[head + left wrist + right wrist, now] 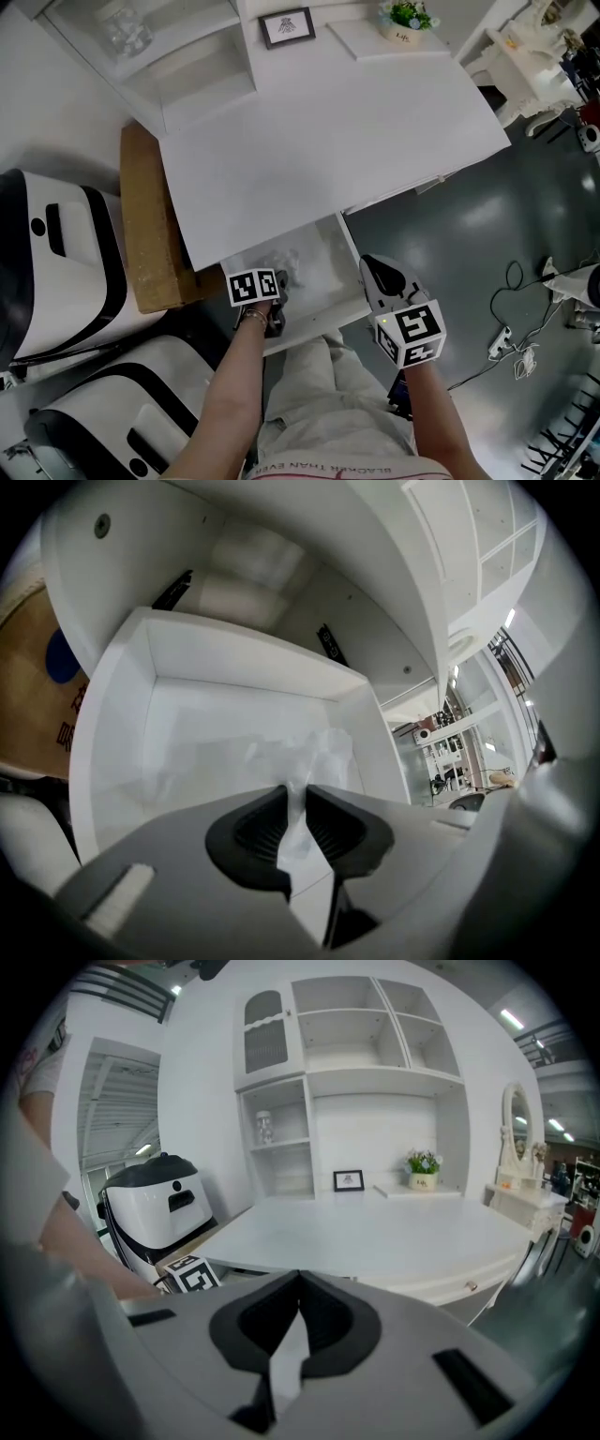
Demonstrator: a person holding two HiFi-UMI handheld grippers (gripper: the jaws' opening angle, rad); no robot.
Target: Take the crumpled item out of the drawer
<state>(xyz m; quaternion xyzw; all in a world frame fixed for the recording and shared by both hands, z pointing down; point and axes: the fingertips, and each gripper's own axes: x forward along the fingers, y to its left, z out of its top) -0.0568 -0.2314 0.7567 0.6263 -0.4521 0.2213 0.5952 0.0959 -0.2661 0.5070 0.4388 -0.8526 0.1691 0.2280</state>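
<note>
Under the white desk (328, 131) the drawer (330, 267) stands pulled out. A crumpled white item (287, 262) lies inside it, near its middle. My left gripper (280, 280) reaches down into the drawer. In the left gripper view my left gripper (297, 795) has its jaws nearly together, and the dark ribbed pads (262, 832) pinch a fold of the crumpled item (317, 757). My right gripper (371, 265) hovers beside the drawer's right wall, apart from the item. In the right gripper view my right gripper (298, 1283) is shut with nothing held.
A brown cardboard box (148, 220) lies left of the drawer, beside two white-and-black machines (56, 253). On the desk's far side stand a small picture frame (287, 26) and a potted plant (405, 17). Cables (511, 333) trail over the grey floor at the right.
</note>
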